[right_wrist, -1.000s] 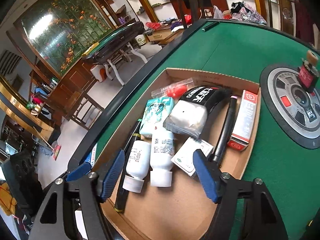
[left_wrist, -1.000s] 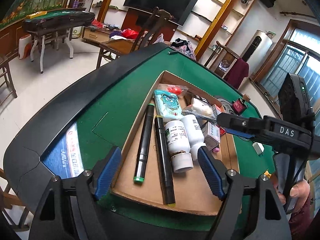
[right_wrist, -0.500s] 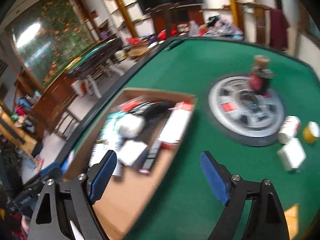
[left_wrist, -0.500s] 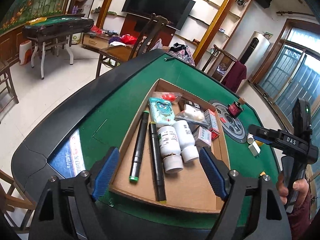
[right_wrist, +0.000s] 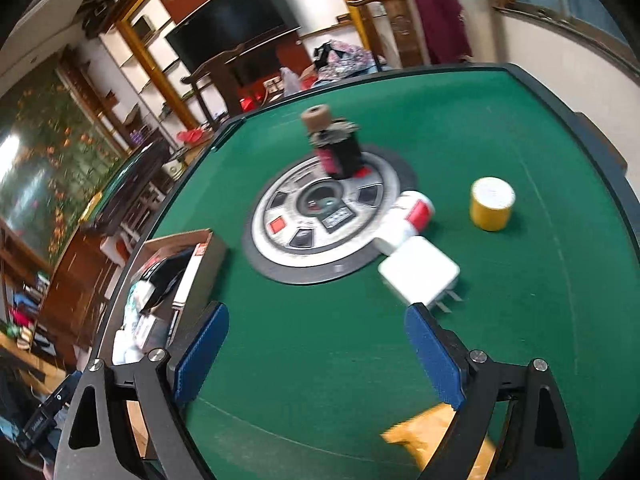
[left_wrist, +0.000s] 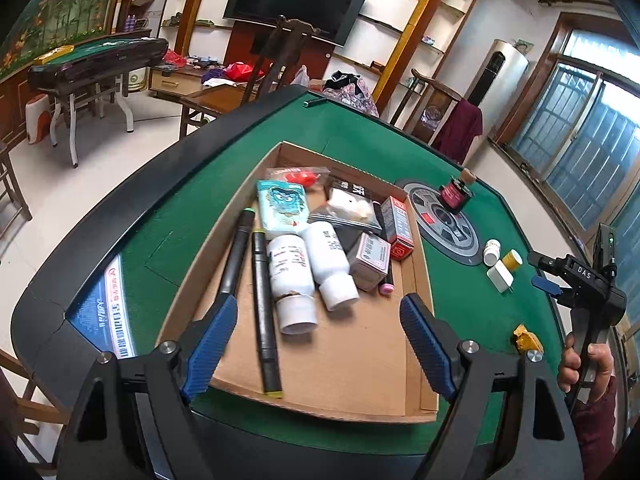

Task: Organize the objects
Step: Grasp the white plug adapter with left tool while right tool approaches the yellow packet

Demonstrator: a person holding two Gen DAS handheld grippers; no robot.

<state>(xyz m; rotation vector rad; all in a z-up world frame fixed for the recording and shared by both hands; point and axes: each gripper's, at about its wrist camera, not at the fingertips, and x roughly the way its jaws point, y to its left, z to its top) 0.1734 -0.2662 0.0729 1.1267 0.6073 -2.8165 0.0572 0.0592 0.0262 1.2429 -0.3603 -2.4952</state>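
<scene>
Jaws of the right gripper (right_wrist: 316, 354) are opening, with only bare green tabletop (right_wrist: 500, 128) between them; a white charger (right_wrist: 418, 276) lies just beyond the right pad, a yellow jar (right_wrist: 492, 204) further off. Left gripper (left_wrist: 320, 342) hangs wide open and empty over the cardboard box (left_wrist: 360, 364), above two white bottles (left_wrist: 308, 264) and markers (left_wrist: 264, 304).

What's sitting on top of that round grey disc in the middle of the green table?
A small dark bottle with a red label and a tan cap stands upright on the round disc, near its far edge. The part of the disc under the bottle is hidden.
</scene>
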